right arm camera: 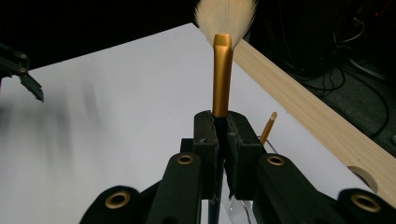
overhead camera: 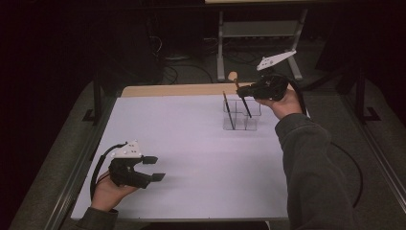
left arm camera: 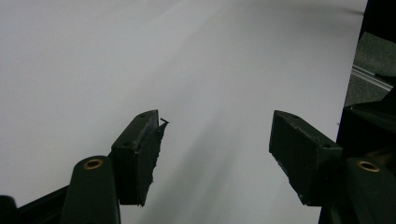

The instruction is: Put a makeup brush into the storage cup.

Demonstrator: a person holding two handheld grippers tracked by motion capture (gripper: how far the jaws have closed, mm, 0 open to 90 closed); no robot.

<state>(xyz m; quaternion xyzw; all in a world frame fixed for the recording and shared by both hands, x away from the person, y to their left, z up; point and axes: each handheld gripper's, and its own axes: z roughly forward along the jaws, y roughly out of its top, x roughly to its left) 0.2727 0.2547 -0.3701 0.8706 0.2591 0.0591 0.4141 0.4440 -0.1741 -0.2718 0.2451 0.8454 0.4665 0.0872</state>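
Right tool (right arm camera: 223, 140) clamps gold-ferruled, soft-bristled brush (right arm camera: 222, 84), handle hidden below | clear holder (overhead camera: 241, 115) faint | left tool (left arm camera: 217, 154) wide, empty, over counter (left arm camera: 140, 56)

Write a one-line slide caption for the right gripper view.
Right gripper clamped on a gold-ferruled makeup brush with pale bristles, above a clear plastic organiser on the white table.

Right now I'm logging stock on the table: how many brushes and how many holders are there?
Gold-ferruled, black-handled makeup brushes: 2, one clamped in the right hand-held gripper, one standing in the holder
Clear plastic compartment holder: 1
Total: 3
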